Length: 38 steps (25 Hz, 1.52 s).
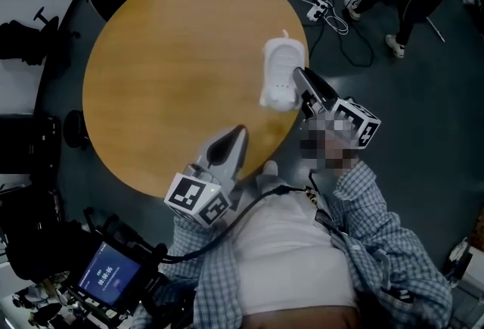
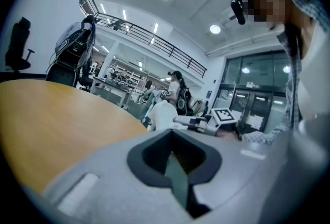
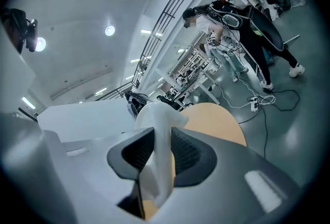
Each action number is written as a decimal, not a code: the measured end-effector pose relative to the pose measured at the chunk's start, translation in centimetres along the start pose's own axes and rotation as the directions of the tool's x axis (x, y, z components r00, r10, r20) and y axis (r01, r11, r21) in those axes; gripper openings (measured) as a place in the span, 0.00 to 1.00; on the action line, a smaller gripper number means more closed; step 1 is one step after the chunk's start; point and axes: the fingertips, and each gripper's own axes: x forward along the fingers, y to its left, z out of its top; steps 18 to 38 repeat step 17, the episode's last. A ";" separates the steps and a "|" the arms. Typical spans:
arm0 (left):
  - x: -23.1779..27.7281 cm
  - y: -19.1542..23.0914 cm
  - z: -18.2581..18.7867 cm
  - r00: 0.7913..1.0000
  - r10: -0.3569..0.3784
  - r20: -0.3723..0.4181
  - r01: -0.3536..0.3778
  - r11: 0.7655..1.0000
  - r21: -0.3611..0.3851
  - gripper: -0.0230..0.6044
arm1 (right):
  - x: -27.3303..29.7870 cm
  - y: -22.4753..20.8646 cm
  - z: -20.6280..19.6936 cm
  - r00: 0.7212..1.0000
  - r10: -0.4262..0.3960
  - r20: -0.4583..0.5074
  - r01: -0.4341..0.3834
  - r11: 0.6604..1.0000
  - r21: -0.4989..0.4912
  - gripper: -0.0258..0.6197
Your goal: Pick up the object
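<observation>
Between jaws of right gripper (image 3: 157, 153), only its view shows object (image 3: 161, 122) pinched.

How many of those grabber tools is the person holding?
2. The left hand-held gripper is at the table's near edge, jaws together, empty. The right hand-held gripper is at its right edge, clamped on the white object.

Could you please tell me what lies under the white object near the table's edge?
The round wooden table lies under the white object, which the right hand-held gripper clamps. Whether its base touches the wood is covered.
</observation>
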 end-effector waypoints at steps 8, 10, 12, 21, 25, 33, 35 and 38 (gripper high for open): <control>0.0 -0.3 -0.1 1.000 -0.008 -0.003 0.008 1.000 -0.003 0.04 | -0.6 -0.1 0.3 1.000 -0.005 0.009 0.005 1.000 0.001 0.20; 0.1 -0.5 0.0 1.000 -0.010 -0.001 0.010 1.000 -0.005 0.04 | -0.7 -0.1 0.4 1.000 -0.004 0.010 0.004 1.000 0.001 0.20; 0.1 -0.6 0.0 1.000 -0.011 -0.005 0.011 1.000 -0.006 0.04 | -0.8 -0.2 0.5 1.000 -0.009 0.010 0.009 1.000 0.003 0.20; -0.1 -0.5 -0.4 0.999 -0.032 0.012 0.032 0.999 -0.005 0.04 | -0.8 0.2 0.1 1.000 -0.002 0.001 0.002 1.000 -0.001 0.20; -0.1 -0.5 -0.4 0.999 -0.032 0.012 0.032 0.999 -0.005 0.04 | -0.8 0.2 0.1 1.000 -0.002 0.001 0.002 1.000 -0.001 0.20; -0.1 -0.5 -0.4 0.999 -0.032 0.012 0.032 0.999 -0.005 0.04 | -0.8 0.2 0.1 1.000 -0.002 0.001 0.002 1.000 -0.001 0.20; -0.1 -0.5 -0.4 0.999 -0.032 0.012 0.032 0.999 -0.005 0.04 | -0.8 0.2 0.1 1.000 -0.002 0.001 0.002 1.000 -0.001 0.20; -0.1 -0.5 -0.4 0.999 -0.032 0.012 0.032 0.999 -0.005 0.04 | -0.8 0.2 0.1 1.000 -0.002 0.001 0.002 1.000 -0.001 0.20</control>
